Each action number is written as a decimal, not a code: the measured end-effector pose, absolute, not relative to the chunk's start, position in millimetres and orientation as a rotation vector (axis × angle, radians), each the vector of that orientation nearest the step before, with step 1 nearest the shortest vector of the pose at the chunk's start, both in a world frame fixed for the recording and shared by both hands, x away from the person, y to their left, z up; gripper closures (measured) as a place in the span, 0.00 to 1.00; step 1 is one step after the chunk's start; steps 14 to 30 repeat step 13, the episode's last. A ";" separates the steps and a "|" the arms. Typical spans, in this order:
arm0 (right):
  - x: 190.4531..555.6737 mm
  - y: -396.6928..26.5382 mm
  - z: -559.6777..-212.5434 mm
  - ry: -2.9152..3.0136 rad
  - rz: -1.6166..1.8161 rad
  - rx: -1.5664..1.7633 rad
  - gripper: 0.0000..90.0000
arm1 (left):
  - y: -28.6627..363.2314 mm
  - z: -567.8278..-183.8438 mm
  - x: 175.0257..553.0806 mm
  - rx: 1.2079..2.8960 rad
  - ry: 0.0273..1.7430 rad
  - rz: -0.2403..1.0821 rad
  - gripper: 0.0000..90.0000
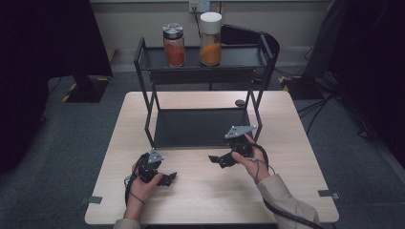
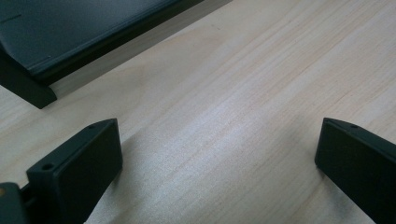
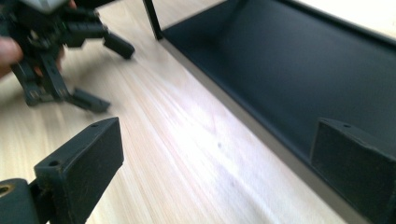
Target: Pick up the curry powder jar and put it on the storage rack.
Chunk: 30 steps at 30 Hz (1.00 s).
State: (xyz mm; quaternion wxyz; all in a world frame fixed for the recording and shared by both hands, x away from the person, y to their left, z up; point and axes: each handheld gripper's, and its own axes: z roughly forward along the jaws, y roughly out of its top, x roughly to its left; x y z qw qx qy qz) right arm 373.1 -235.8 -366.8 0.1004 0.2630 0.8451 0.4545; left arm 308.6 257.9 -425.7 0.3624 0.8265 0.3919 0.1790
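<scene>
Grippers at rest above the table: my left gripper (image 1: 168,179) hovers over the near left part of the wooden table (image 1: 200,200), its jaws spread wide with bare wood between them. My right gripper (image 1: 216,160) sits to the right of it, just in front of the black rack (image 1: 145,78), jaws likewise wide apart and holding nothing; they point toward the left gripper, well apart from it. The rack's lower shelf (image 1: 200,126) lies flat on the table, just beyond both grippers. On its upper shelf stand two spice jars side by side: a red-filled jar (image 1: 174,45) with a metal lid and an orange-filled jar (image 1: 210,39) with a white lid.
</scene>
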 end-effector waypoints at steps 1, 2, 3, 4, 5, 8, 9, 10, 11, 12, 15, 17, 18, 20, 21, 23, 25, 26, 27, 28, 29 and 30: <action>371.8 -236.0 -370.1 2.503 1.329 0.774 0.02 | 257.9 -425.7 308.6 2.128 1.009 0.461 0.00; 369.8 -236.6 -377.1 2.513 1.302 0.776 0.02 | 257.9 -425.7 308.6 2.128 1.009 0.461 0.00; 369.8 -236.6 -377.1 2.513 1.302 0.776 0.02 | 257.9 -425.7 308.6 2.128 1.009 0.461 0.00; 369.2 -237.2 -380.4 2.518 1.293 0.776 0.02 | 257.9 -425.7 308.5 2.128 1.009 0.461 0.00; 368.9 -238.0 -383.2 2.525 1.285 0.773 0.02 | 257.9 -425.7 308.6 2.128 1.009 0.461 0.00; 366.6 -239.4 -390.4 2.531 1.254 0.780 0.02 | 257.8 -425.7 308.6 2.128 1.010 0.461 0.00; 366.2 -240.5 -393.1 2.533 1.252 0.782 0.02 | 257.9 -425.7 308.6 2.128 1.010 0.461 0.00; 365.8 -241.3 -395.3 2.536 1.246 0.786 0.02 | 257.8 -425.7 308.6 2.128 1.010 0.461 0.00; 364.9 -241.8 -397.2 2.534 1.239 0.794 0.02 | 257.8 -425.7 308.6 2.128 1.010 0.461 0.00; 363.8 -242.2 -399.0 2.532 1.231 0.799 0.02 | 257.9 -425.6 308.6 2.128 1.010 0.461 0.00; 363.3 -242.7 -400.7 2.533 1.226 0.797 0.02 | 257.9 -425.6 308.6 2.127 1.011 0.461 0.00; 363.3 -242.7 -400.7 2.533 1.226 0.797 0.02 | 257.9 -425.6 308.6 2.127 1.011 0.461 0.00; 363.3 -242.7 -400.7 2.533 1.226 0.797 0.02 | 257.9 -425.6 308.6 2.127 1.011 0.461 0.00; 363.3 -242.7 -400.7 2.533 1.226 0.797 0.02 | 257.9 -425.6 308.6 2.127 1.011 0.461 0.00; 363.3 -242.7 -400.7 2.533 1.226 0.797 0.02 | 257.9 -425.6 308.6 2.127 1.011 0.461 0.00; 363.3 -242.7 -400.7 2.533 1.226 0.797 0.02 | 257.9 -425.6 308.6 2.127 1.011 0.461 0.00; 363.3 -242.7 -400.7 2.533 1.226 0.797 0.02 | 257.9 -425.6 308.6 2.127 1.011 0.461 0.00; 363.3 -242.7 -400.7 2.533 1.226 0.797 0.02 | 257.9 -425.6 308.6 2.127 1.011 0.461 0.00; 363.3 -242.7 -400.7 2.533 1.226 0.797 0.02 | 257.9 -425.6 308.6 2.127 1.011 0.461 0.00; 363.3 -242.7 -400.7 2.533 1.226 0.797 0.02 | 257.9 -425.6 308.6 2.127 1.011 0.461 0.00; 363.3 -242.7 -400.7 2.533 1.226 0.797 0.02 | 257.9 -425.6 308.6 2.127 1.011 0.461 0.00; 363.3 -242.7 -400.7 2.533 1.226 0.797 0.02 | 257.9 -425.6 308.6 2.127 1.011 0.461 0.00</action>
